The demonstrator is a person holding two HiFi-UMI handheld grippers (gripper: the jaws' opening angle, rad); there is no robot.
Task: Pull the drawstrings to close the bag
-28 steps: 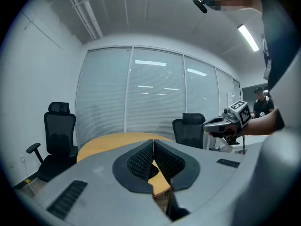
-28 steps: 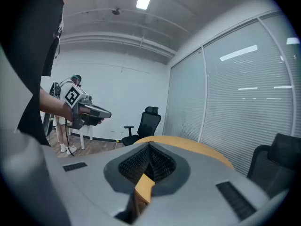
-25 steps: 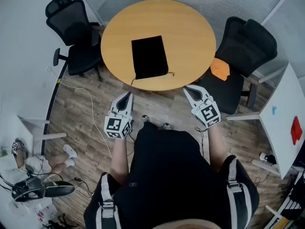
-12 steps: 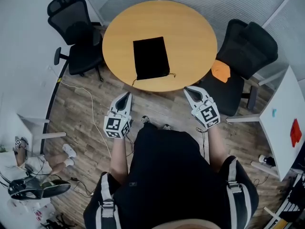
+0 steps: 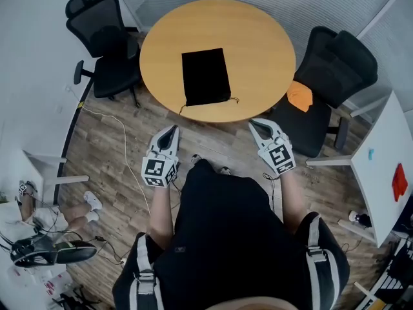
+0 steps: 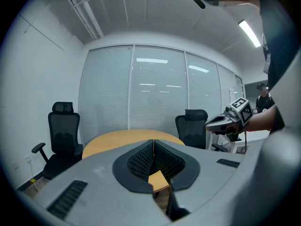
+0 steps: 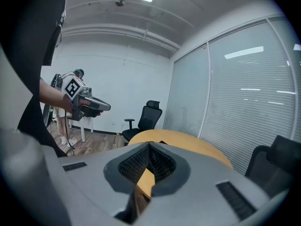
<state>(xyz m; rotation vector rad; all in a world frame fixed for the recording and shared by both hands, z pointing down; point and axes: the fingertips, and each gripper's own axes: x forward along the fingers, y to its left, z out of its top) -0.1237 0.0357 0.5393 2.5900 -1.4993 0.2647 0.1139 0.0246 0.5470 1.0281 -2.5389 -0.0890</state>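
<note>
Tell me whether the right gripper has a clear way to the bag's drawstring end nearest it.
Probably yes. The right gripper hangs short of the table, jaws shut and empty, with nothing between it and the drawstring end by the near corner of the black bag. It must open first.

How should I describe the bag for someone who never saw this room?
Find the round wooden table between two black chairs. On it lies one flat black rectangle, the bag. Alone on the tabletop, it trails thin drawstrings from its near edge.

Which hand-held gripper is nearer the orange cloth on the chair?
Right. The right hand-held gripper sits just left of the orange cloth; the left hand-held gripper is much farther left.
</note>
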